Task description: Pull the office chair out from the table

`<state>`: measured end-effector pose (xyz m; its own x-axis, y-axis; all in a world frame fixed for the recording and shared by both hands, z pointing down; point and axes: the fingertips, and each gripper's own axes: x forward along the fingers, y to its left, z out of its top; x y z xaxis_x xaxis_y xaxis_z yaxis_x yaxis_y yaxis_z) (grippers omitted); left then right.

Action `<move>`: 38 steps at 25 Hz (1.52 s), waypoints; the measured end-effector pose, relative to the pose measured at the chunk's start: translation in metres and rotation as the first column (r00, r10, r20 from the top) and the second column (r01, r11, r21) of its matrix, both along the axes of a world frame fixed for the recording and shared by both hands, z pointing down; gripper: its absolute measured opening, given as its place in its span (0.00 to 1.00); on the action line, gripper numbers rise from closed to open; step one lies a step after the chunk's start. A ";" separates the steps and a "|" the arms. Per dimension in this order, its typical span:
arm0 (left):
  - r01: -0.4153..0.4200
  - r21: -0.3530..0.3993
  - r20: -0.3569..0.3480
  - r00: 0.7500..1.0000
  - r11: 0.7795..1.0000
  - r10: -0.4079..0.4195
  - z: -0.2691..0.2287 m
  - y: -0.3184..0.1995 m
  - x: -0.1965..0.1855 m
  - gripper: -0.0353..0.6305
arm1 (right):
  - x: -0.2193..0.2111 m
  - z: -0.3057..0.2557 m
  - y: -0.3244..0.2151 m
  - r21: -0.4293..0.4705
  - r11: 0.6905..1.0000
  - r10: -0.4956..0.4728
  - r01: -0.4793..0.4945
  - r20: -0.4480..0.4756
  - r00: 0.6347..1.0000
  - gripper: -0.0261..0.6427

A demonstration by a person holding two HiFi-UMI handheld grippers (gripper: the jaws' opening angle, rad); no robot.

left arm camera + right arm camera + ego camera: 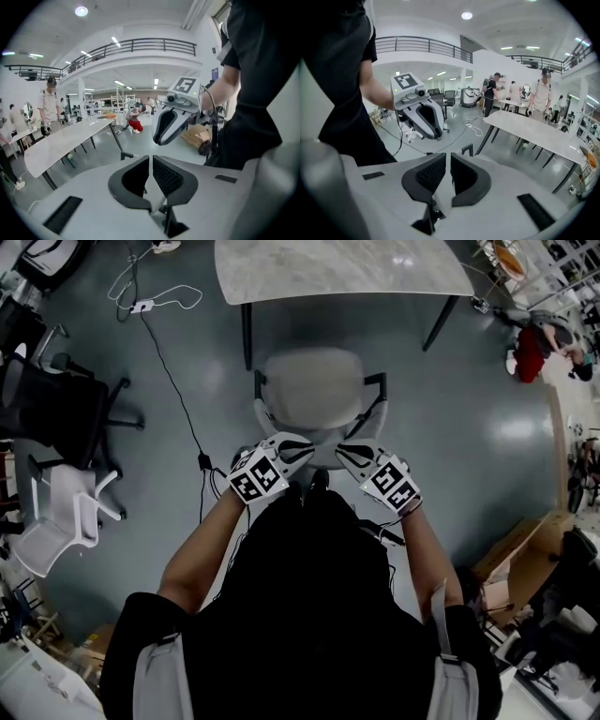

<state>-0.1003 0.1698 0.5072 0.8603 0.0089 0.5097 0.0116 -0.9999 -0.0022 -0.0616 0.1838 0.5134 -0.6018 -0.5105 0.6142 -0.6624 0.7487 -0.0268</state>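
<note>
The pale grey padded office chair (314,395) before the marble-topped table (337,268) should roll lightly; grasp its stiff backrest top. Left gripper (306,452) and right gripper (343,455) are pinched nearly together, empty.

Someone in a black short-sleeved shirt (309,596) with pale grey shoulder straps (441,624) (harness or vest, hard to tell). The white left gripper (298,450) and right gripper (349,454) have black-lined jaws, each bearing a black-and-white marker cube (258,476).

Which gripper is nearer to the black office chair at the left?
Left. The left gripper is toward the black office chair; the right gripper lies beyond the left one, farther from it.
</note>
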 end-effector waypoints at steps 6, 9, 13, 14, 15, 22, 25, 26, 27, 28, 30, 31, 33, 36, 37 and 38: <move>0.068 -0.127 -0.228 0.969 0.990 -0.096 -0.062 -0.015 -0.015 0.07 | -0.005 -0.051 -0.003 0.090 0.993 0.066 -0.077 0.112 0.992 0.08; 0.058 -0.116 -0.277 0.957 0.992 -0.088 -0.084 -0.011 -0.012 0.07 | -0.001 -0.087 0.001 0.114 0.985 0.095 -0.130 0.271 0.958 0.08; 0.048 -0.132 -0.344 0.934 0.990 -0.091 -0.104 -0.004 -0.008 0.07 | 0.016 -0.145 0.006 0.149 0.966 0.109 -0.212 0.510 0.854 0.08; 0.049 -0.135 -0.360 0.928 0.990 -0.095 -0.109 -0.003 -0.007 0.07 | 0.023 -0.159 0.007 0.161 0.959 0.111 -0.234 0.546 0.831 0.08; 0.052 -0.141 -0.378 0.920 0.989 -0.102 -0.115 -0.002 -0.006 0.07 | 0.032 -0.171 0.008 0.173 0.951 0.113 -0.255 0.573 0.812 0.07; 0.086 -0.253 -0.512 0.833 0.964 -0.209 -0.174 -0.015 0.000 0.07 | 0.079 -0.227 0.019 0.257 0.912 0.091 -0.321 0.634 0.768 0.07; 0.095 -0.231 -0.539 0.816 0.968 -0.209 -0.194 -0.018 0.008 0.07 | 0.089 -0.234 0.025 0.278 0.910 0.072 -0.307 0.625 0.778 0.07; 0.095 -0.227 -0.544 0.813 0.969 -0.207 -0.198 -0.017 0.011 0.07 | 0.092 -0.234 0.027 0.278 0.910 0.070 -0.306 0.626 0.777 0.07; 0.093 -0.226 -0.549 0.811 0.970 -0.205 -0.202 -0.017 0.014 0.07 | 0.094 -0.233 0.028 0.275 0.911 0.070 -0.306 0.629 0.774 0.07; 0.089 -0.226 -0.553 0.808 0.970 -0.202 -0.206 -0.016 0.017 0.07 | 0.096 -0.230 0.029 0.269 0.913 0.072 -0.306 0.632 0.772 0.07; 0.089 -0.219 -0.555 0.808 0.972 -0.199 -0.210 -0.013 0.020 0.07 | 0.096 -0.222 0.029 0.257 0.920 0.074 -0.296 0.628 0.775 0.07; 0.094 -0.211 -0.551 0.811 0.973 -0.198 -0.210 -0.012 0.022 0.07 | 0.096 -0.218 0.029 0.254 0.924 0.071 -0.287 0.624 0.778 0.07; 0.100 -0.196 -0.546 0.815 0.976 -0.193 -0.208 -0.010 0.027 0.07 | 0.094 -0.212 0.028 0.256 0.929 0.057 -0.266 0.612 0.789 0.07; 0.104 -0.203 -0.539 0.818 0.974 -0.200 -0.202 -0.010 0.031 0.07 | 0.090 -0.208 0.024 0.264 0.937 0.030 -0.231 0.597 0.802 0.07; 0.107 -0.212 -0.535 0.819 0.971 -0.206 -0.200 -0.009 0.032 0.07 | 0.088 -0.208 0.024 0.268 0.938 0.019 -0.220 0.594 0.804 0.07; 0.108 -0.221 -0.531 0.820 0.969 -0.213 -0.198 -0.009 0.033 0.07 | 0.087 -0.208 0.023 0.272 0.939 0.010 -0.210 0.589 0.808 0.07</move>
